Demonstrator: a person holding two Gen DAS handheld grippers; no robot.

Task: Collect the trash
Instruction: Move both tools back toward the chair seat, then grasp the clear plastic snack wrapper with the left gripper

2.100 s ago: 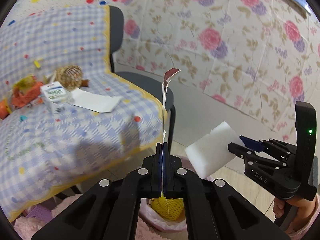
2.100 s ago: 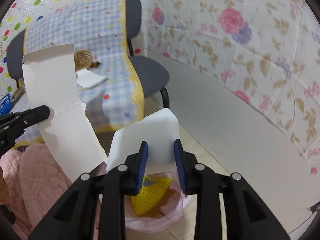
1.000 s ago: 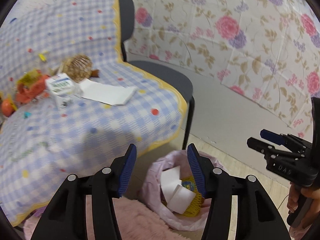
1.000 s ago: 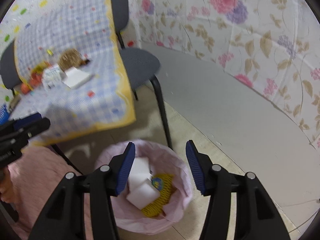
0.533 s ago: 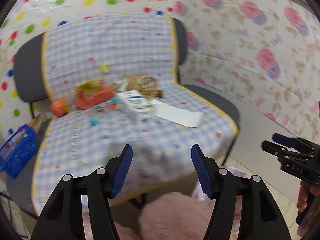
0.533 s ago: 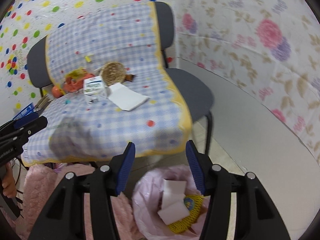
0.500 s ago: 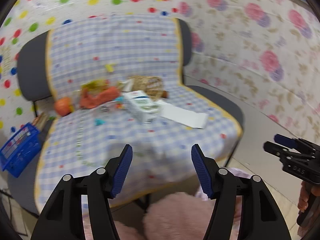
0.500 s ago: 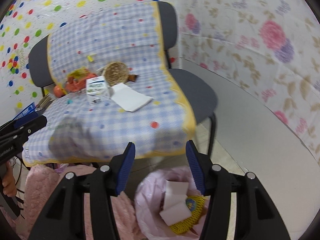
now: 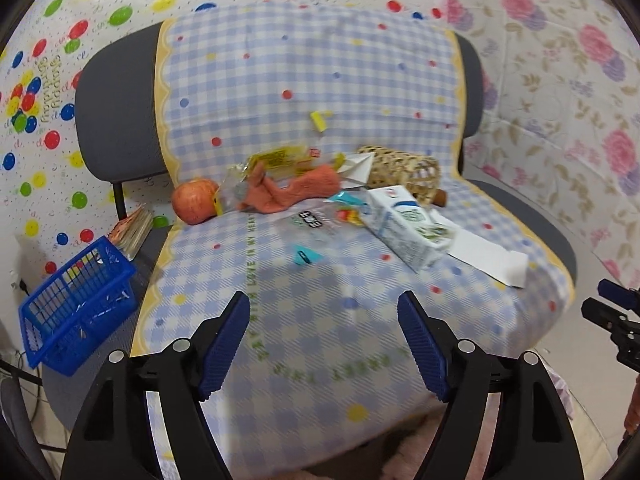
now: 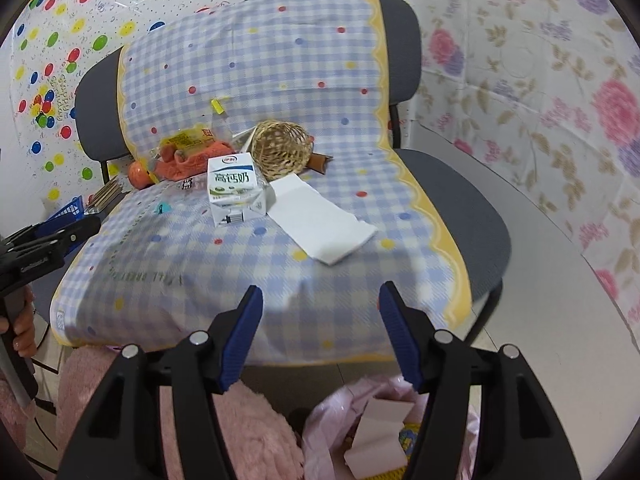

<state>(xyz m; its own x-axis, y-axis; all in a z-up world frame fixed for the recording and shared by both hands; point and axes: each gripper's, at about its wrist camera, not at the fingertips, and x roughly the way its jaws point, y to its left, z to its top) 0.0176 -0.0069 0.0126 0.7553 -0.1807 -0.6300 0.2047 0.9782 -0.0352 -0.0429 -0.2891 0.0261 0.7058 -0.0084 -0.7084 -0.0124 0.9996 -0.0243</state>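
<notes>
- Left gripper [image 9: 324, 340] with jaws spread wide, nothing between them, held over the front of the checked cloth [image 9: 304, 80] draped on the chairs.
- Right gripper [image 10: 320, 332] likewise spread and empty, above the cloth's front edge.
- Ahead of the right jaws: white milk carton [image 10: 236, 188] lying on the cloth, blue and green print, Chinese characters on its face, too small to read fully.
- Just right of the carton, touching it: flat white paper sheet [image 10: 320, 224].
- Behind the carton: woven wicker ball [image 10: 282, 148], orange cloth scrap [image 10: 188, 162], yellow wrapper [image 10: 188, 136], orange fruit [image 10: 138, 172].
- Below the right jaws: pink trash bag [image 10: 332, 420] holding white pieces.
- Left of the left jaws: blue basket [image 9: 76, 300].
- Printed along the cloth: "LOVE IN MY HEART".
</notes>
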